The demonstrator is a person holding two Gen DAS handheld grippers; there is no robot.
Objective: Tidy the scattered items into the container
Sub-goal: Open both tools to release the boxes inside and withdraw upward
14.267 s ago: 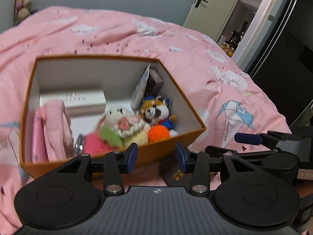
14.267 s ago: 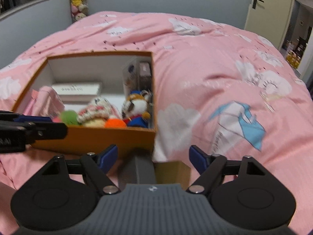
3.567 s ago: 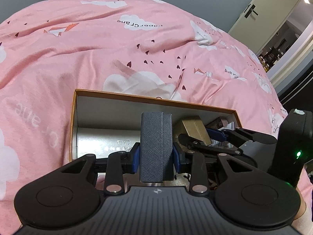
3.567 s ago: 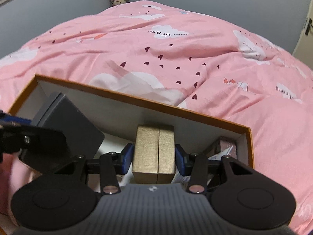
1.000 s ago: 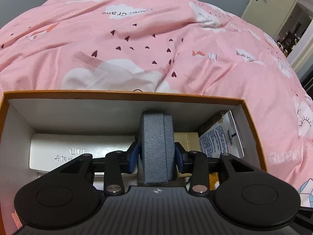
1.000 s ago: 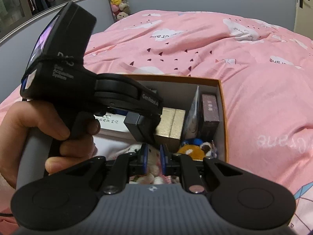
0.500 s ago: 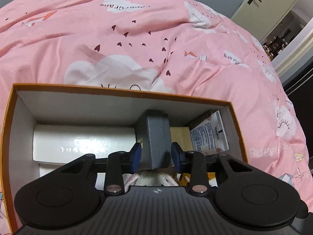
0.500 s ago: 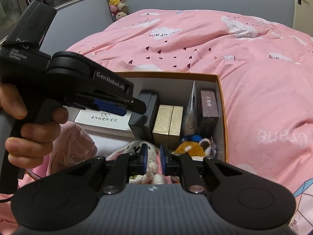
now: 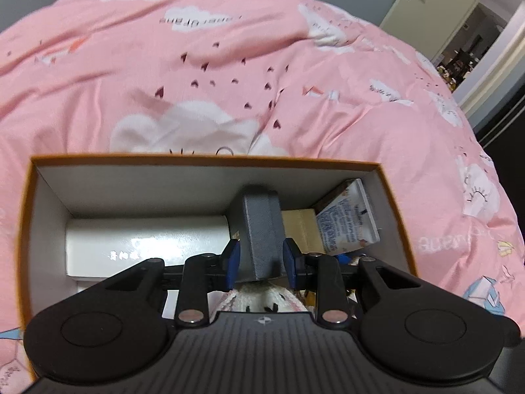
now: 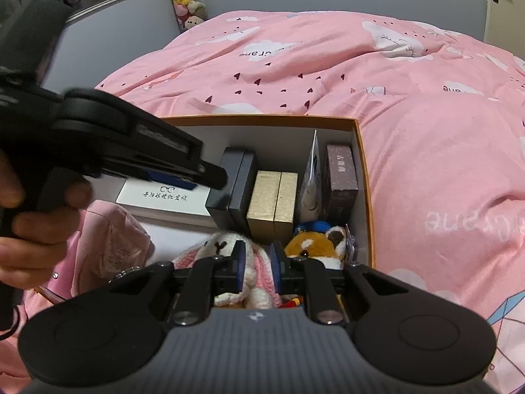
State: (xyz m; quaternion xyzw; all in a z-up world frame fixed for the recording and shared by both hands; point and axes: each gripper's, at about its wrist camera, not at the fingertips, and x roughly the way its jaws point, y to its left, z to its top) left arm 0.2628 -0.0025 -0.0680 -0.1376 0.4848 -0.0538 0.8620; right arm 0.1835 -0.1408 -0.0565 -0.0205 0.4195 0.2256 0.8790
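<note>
Left wrist view
Container: orange-rimmed box (image 9: 203, 159) sits on the pink bed (image 9: 229, 65), white inside, well filled.
Grey case: grey box (image 9: 262, 226) stands on end near the back wall, between the white carton (image 9: 144, 239) and the gold box (image 9: 300, 229).
Left gripper (image 9: 261, 261): jaws apart, one blue pad on each side of the grey box with a sliver of gap showing, so nothing is clamped.
Neighbours: a printed tube (image 9: 347, 220) leans in the right corner; a knitted toy (image 9: 262, 298) lies right under the jaws.

Right wrist view
Right gripper (image 10: 256, 264): jaws opening and only narrowly apart, nothing between them; it hovers over the pink-eared bunny (image 10: 229, 246).
Row at the back: grey box, gold box, white tube and a brown carton (image 10: 339, 177), all upright and touching side by side.
Front: a fox plush (image 10: 311, 246) beside the bunny, a pink pouch (image 10: 111, 239) on the left.
Left hand (image 10: 36, 226): grips the other handle, its nose close over the grey box.

Risks
Snag: a pad could drag the grey box over, since it stands tall and narrow.
Domino: if it tips, the gold box and tube beside it may go too.
Clash: both grippers crowd one box; a quick move could bump them.
</note>
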